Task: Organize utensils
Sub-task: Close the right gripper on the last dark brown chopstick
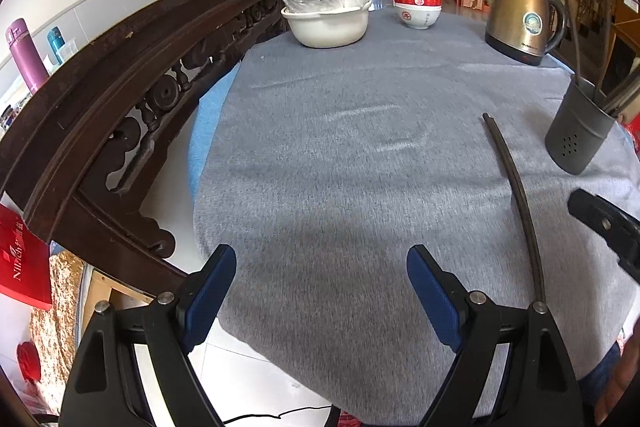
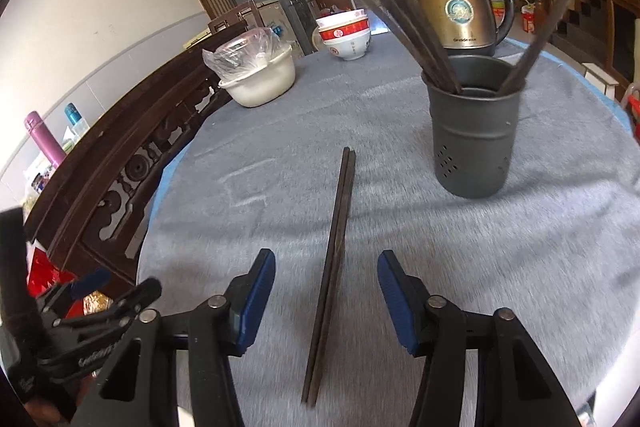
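A pair of dark chopsticks (image 2: 334,259) lies side by side on the grey tablecloth, pointing away from me; it also shows in the left wrist view (image 1: 516,195). My right gripper (image 2: 326,275) is open, its blue pads on either side of the chopsticks' near half, not touching them. A dark grey perforated utensil holder (image 2: 474,131) stands upright beyond and to the right, with several chopsticks leaning in it; it also shows at the right in the left wrist view (image 1: 580,131). My left gripper (image 1: 322,267) is open and empty over the cloth's near edge, left of the chopsticks.
A brass kettle (image 2: 456,7) stands behind the holder. Stacked red-and-white bowls (image 2: 346,35) and a white bowl with a plastic bag (image 2: 260,75) stand at the back. A carved dark wooden chair back (image 1: 120,99) runs along the table's left side.
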Demonstrator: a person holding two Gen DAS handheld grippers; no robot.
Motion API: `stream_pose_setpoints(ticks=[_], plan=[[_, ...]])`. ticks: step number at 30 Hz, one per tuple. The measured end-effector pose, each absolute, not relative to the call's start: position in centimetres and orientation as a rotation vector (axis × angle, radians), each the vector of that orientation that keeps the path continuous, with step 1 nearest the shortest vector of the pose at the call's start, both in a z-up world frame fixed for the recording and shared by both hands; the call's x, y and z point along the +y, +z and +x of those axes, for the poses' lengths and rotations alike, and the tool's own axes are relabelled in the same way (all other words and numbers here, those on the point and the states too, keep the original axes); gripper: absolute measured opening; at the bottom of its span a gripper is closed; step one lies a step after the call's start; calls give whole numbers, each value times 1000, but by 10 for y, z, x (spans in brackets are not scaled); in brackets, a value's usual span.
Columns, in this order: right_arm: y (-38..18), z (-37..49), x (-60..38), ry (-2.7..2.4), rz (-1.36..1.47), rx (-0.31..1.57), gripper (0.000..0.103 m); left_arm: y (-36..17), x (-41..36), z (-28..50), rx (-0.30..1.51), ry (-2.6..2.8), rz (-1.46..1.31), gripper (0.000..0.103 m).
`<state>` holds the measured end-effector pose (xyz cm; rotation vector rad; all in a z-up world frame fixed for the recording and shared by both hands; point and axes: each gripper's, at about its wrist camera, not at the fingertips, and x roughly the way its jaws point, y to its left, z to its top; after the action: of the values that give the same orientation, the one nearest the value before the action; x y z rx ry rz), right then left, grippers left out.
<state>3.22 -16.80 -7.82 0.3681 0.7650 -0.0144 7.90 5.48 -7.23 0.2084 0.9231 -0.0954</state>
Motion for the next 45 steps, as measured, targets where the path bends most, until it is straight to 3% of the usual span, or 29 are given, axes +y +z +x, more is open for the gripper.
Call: stream_pose_setpoints(ticks=[2,9,12,45], plan=[[-82,46,-171,-20,366,779,41,-74,54,83,928,-94,204,88],[-99,87,-171,-35,352,823,36,-81,54,94,951,-84,194,88],[-109,98,-175,-59,362,858,29,-84,55,98,963,-78,186,88],[-121,154,-187,-188,324,963,26,-90,50,113,994,-60,173,87]])
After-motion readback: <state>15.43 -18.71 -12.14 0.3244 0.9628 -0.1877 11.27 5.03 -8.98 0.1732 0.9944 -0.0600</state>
